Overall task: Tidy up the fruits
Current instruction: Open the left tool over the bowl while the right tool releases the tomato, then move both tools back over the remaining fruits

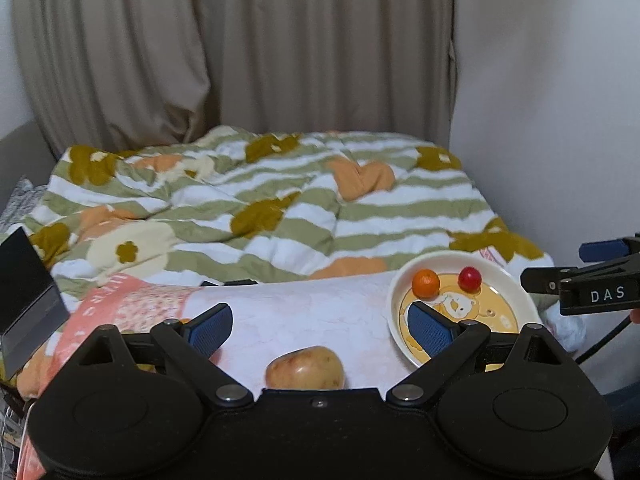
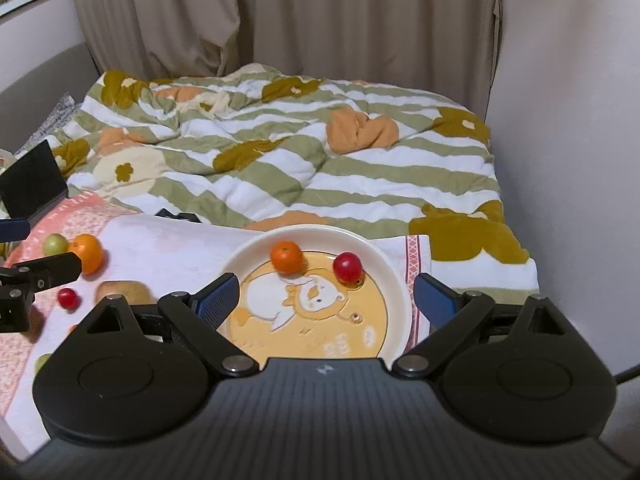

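— Nearest the left wrist camera, what's that yellowish lump?

— Looks like a yellow-red apple (image 1: 305, 368), though it could be a potato. It sits on the pale cloth (image 1: 304, 312) just ahead of the left gripper (image 1: 320, 326), centred in the gap between the spread, empty fingers, which suggests it's been lined up as the next pick

— And the dish?

— The cartoon-print plate (image 1: 516, 292) lies to the right, partly behind the right-hand blue pad. A small orange (image 1: 426, 283) and a red cherry tomato (image 1: 469, 278) rest at its far rim, so it's evidently the collecting spot. The right gripper (image 1: 560, 276) pokes in from the edge there; its opening isn't clear from this angle

— Right wrist view?

— Its own fingers stand wide apart with nothing between them, hovering over the plate's near side, probably because it's just there to drop things off. Loose on the cloth to the left: a larger orange (image 2: 86, 253), a green grape (image 2: 55, 244) touching it, a second red tomato (image 2: 68, 298), the apple half hidden by the finger linkage. All those, I'd judge, are not yet sorted
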### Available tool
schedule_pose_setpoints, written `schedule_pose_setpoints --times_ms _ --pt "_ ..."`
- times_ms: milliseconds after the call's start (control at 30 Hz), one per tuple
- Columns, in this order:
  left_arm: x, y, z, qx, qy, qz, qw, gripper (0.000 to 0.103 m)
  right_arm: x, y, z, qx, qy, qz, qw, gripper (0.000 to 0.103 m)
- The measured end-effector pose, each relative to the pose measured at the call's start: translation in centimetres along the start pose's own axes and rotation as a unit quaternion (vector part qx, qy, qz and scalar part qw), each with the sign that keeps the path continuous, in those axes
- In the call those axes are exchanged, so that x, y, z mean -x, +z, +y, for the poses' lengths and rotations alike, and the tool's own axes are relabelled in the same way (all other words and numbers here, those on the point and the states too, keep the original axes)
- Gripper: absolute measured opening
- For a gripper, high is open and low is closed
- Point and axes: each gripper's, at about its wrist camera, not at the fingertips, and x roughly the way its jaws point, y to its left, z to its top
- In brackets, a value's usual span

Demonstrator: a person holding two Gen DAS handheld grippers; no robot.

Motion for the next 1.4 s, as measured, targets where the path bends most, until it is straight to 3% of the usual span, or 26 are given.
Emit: schedule_pose_setpoints --times_ms 300,633,1033,1400 --pt "6.1 -2.6 2.9 0.035 0.033 -0.034 0.9982 0.097 5.6 -1.3 2.7 0.015 0.009 -0.026 1.000 0.103" --pt "10.9 -6.3 9.4 0.040 0.061 -0.062 0.9954 0.097 8.9 -4.0 7.6 0.021 -0.001 -0.036 0.999 0.103" --pt "10.8 -9.8 17.7 0.016 0.015 -0.045 0.9987 0.097 10.6 -8.3 17.6 -0.007 -0.023 -0.034 0.999 0.103" --pt "6.2 -13.1 23.1 -0.046 -0.041 -0.033 0.9976 0.097 7.3 -12.5 26.0 -0.010 -0.028 -0.039 0.999 0.103"
